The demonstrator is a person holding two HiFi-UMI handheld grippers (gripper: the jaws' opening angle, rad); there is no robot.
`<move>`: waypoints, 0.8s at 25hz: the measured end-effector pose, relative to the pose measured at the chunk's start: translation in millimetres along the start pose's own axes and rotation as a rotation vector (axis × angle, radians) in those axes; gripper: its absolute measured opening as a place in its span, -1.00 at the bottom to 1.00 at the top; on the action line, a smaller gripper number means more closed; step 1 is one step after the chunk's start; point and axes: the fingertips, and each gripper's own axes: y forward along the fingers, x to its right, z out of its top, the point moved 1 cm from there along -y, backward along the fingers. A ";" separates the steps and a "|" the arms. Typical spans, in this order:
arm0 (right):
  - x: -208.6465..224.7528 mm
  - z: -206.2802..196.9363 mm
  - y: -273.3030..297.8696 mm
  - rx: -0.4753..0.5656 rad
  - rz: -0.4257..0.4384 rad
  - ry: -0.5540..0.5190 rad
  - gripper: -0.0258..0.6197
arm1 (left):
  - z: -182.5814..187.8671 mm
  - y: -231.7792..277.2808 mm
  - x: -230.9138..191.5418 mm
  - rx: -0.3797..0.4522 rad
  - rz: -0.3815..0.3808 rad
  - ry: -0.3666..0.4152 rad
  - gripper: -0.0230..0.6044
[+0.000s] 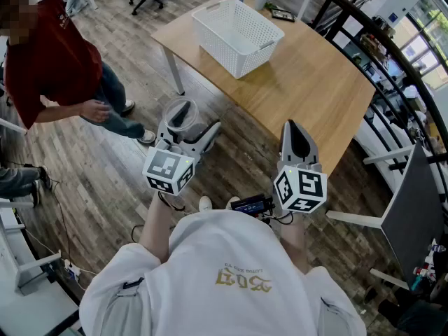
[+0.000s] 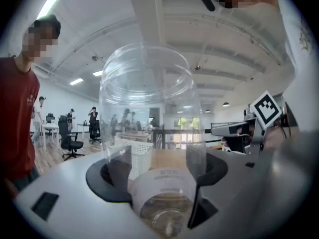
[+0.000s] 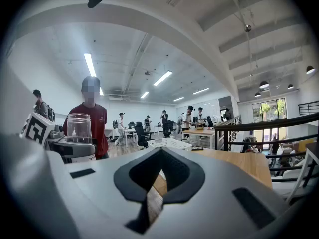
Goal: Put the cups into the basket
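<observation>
My left gripper (image 1: 183, 122) is shut on a clear plastic cup (image 1: 180, 112), held upright over the wooden floor, short of the table's near-left edge. In the left gripper view the cup (image 2: 147, 108) stands tall between the two dark pads, filling the middle. The white lattice basket (image 1: 238, 32) sits empty on the far left part of the wooden table (image 1: 315, 82). My right gripper (image 1: 294, 128) is shut with nothing in it, hovering at the table's near edge. From the right gripper view I see the cup (image 3: 79, 126) at the left and the basket (image 3: 172, 143) straight ahead.
A person in a red shirt (image 1: 56, 61) stands on the floor to the left, close to my left gripper. A black railing (image 1: 378, 54) runs along the table's right side. A small cup (image 1: 260, 0) and a dark flat item (image 1: 283, 14) lie at the table's far end.
</observation>
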 end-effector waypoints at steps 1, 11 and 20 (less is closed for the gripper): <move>-0.3 -0.5 -0.2 -0.002 0.005 0.000 -0.89 | -1.3 0.4 3.3 -0.003 -0.002 -0.012 0.17; -4.2 -5.3 5.2 -0.005 0.065 0.014 -0.89 | -5.5 -4.8 8.2 -0.035 0.027 -0.030 0.18; 17.4 -3.6 -8.0 0.013 0.076 0.032 -0.89 | -0.6 3.3 19.7 -0.030 0.055 -0.035 0.19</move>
